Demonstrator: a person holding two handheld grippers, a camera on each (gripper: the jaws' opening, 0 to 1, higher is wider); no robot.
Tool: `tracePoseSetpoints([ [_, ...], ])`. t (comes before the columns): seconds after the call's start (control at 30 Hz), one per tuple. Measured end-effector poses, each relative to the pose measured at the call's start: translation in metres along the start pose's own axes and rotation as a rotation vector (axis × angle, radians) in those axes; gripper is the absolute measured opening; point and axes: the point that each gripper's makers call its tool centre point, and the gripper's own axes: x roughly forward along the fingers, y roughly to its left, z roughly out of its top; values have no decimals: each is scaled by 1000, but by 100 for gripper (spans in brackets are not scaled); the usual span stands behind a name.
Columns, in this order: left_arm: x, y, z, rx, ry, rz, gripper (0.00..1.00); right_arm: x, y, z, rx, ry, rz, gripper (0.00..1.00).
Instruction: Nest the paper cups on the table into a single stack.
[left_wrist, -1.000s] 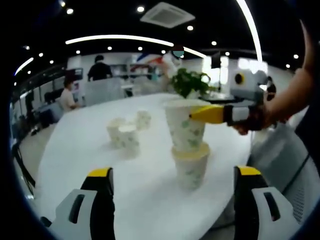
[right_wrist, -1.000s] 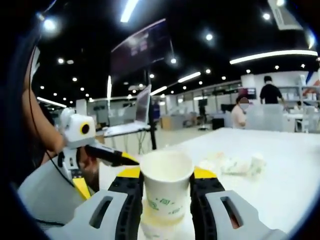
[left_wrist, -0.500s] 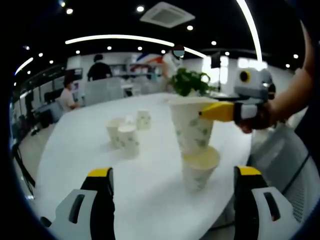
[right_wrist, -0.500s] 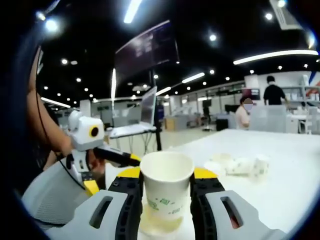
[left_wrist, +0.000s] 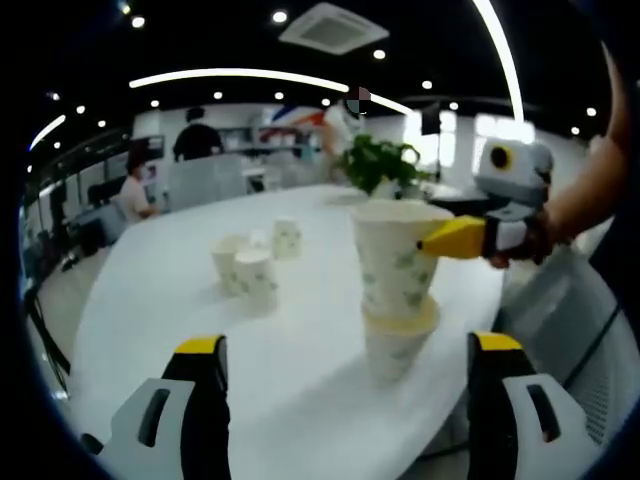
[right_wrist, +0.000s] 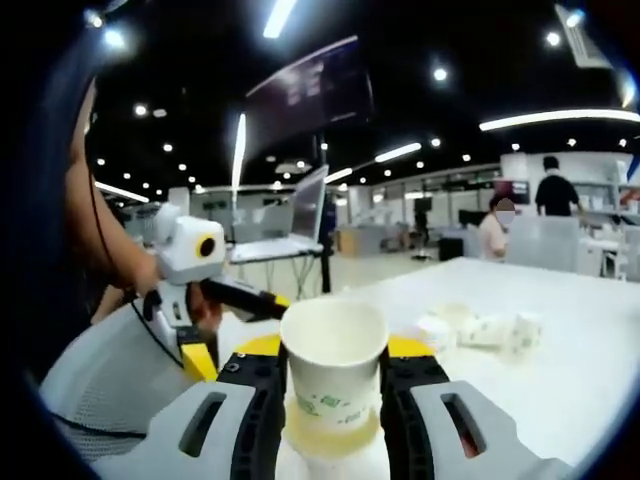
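Note:
On the white table (left_wrist: 150, 330), a paper cup with green print (left_wrist: 395, 255) sits partly inside a second cup (left_wrist: 398, 345) that stands on the tabletop. My right gripper (left_wrist: 425, 243) reaches in from the right and is shut on the upper cup. In the right gripper view, that held cup (right_wrist: 333, 330) sits between my right gripper's (right_wrist: 333, 355) black jaws, with the lower cup's rim (right_wrist: 330, 440) beneath. My left gripper (left_wrist: 348, 345) is open with nothing in it, near the table's front edge. Three loose cups (left_wrist: 250, 265) stand farther back left, also seen as loose cups (right_wrist: 485, 328).
A potted plant (left_wrist: 380, 165) stands at the table's far side. The stacked pair is close to the table's right edge (left_wrist: 470, 320). My left gripper (right_wrist: 200, 255) shows at the left, held by a hand. A laptop on a stand (right_wrist: 305, 210) and seated people are beyond.
The held cup and the cup under it have shifted a little to the right. The pair leaned half a second ago and now stands nearly upright. My left gripper has stayed put.

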Motion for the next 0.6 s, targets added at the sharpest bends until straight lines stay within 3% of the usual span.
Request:
tracePoseSetpoints([
  [0.6,-1,0,1,-6,-6,5,99,0,-1,-41,-48,108,-9,34],
])
